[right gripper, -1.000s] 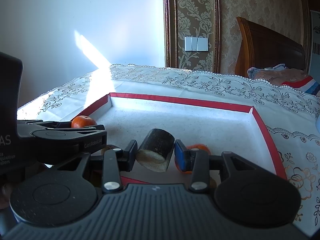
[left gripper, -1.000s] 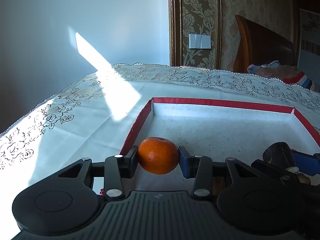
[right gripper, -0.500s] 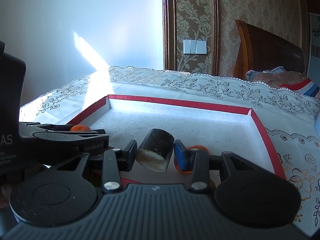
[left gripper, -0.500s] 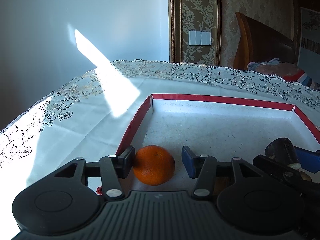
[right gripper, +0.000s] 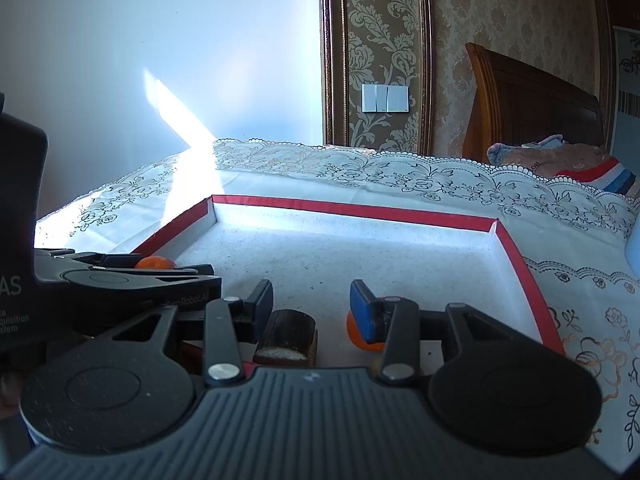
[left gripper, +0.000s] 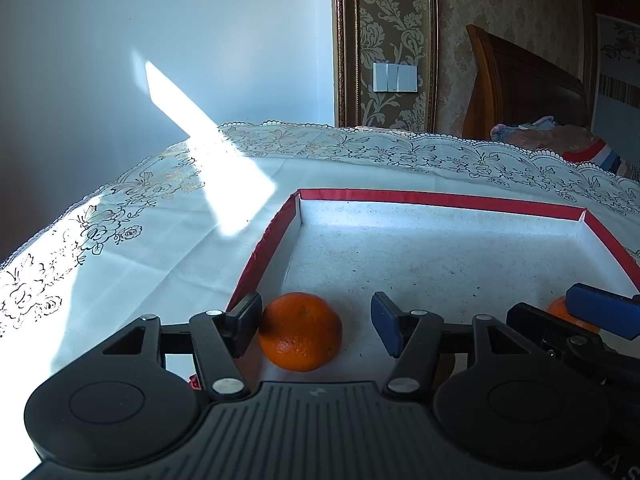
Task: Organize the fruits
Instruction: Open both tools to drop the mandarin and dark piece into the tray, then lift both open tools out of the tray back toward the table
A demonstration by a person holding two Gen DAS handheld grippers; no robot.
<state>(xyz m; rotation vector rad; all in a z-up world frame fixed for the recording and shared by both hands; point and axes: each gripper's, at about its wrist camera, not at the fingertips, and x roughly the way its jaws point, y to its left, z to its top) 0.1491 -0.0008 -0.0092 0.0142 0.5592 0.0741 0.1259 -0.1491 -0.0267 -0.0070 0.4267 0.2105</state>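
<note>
A white tray with a red rim (left gripper: 440, 200) (right gripper: 352, 210) lies on the lace tablecloth. In the left wrist view an orange (left gripper: 300, 332) rests on the tray floor by the near left corner. It sits between the opening jaws of my left gripper (left gripper: 314, 316); the left pad is right beside it and the right pad stands clear. In the right wrist view a dark cylinder-shaped piece with a pale cut end (right gripper: 286, 338) lies on the tray floor. My right gripper (right gripper: 312, 300) is open around it with opening jaws. A second orange (right gripper: 360, 336) sits behind the right finger.
The white lace tablecloth (left gripper: 140, 240) spreads to the left and beyond the tray, with a bright sun patch on it. A wooden headboard (right gripper: 532, 108) and bedding (right gripper: 560, 156) stand behind the table. A pale object (right gripper: 634, 252) shows at the right edge.
Both grippers' jaws have spread. The orange has left the left gripper's grip and now sits lower on the tray floor. The dark piece has dropped from the right gripper onto the tray.
</note>
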